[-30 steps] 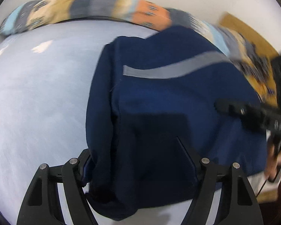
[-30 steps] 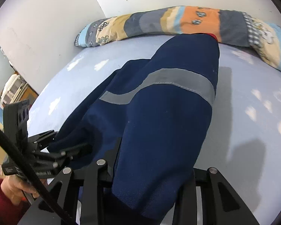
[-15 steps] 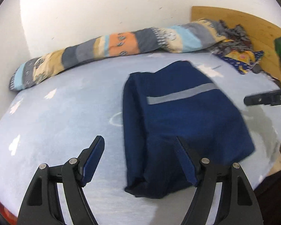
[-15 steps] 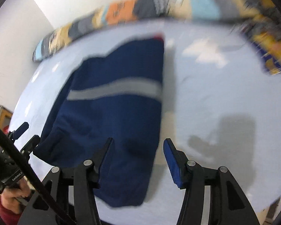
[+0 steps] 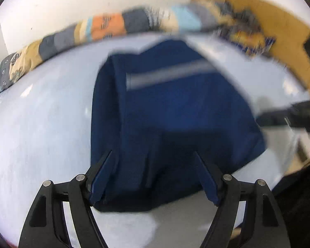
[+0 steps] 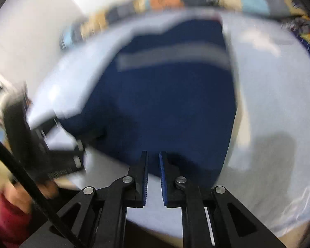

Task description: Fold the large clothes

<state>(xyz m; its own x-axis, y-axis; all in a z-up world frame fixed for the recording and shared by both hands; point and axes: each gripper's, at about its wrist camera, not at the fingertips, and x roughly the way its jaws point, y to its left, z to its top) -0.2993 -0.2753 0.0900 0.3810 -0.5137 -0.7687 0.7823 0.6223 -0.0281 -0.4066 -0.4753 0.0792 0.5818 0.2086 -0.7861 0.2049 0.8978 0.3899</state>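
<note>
A folded navy garment point(image 5: 175, 119) with a grey reflective stripe lies on the pale blue bed; it also shows in the right wrist view point(image 6: 171, 95). My left gripper point(image 5: 153, 155) is open, its fingers straddling the garment's near edge without closing on it. My right gripper point(image 6: 153, 155) has its jaws nearly together with a narrow gap and nothing between them, at the garment's near edge. The right gripper shows at the right of the left wrist view point(image 5: 289, 115). Both views are motion-blurred.
A patchwork bolster point(image 5: 105, 29) lies along the wall at the far side of the bed point(image 5: 41, 124). A wooden headboard point(image 5: 268, 16) with a heap of patterned cloth point(image 5: 243, 33) is at the far right. The bed's near edge is below the grippers.
Both grippers let go of the garment, which dropped folded onto the bed. The left gripper has since moved in over the near edge, still open. The right gripper's jaws have closed almost together.
</note>
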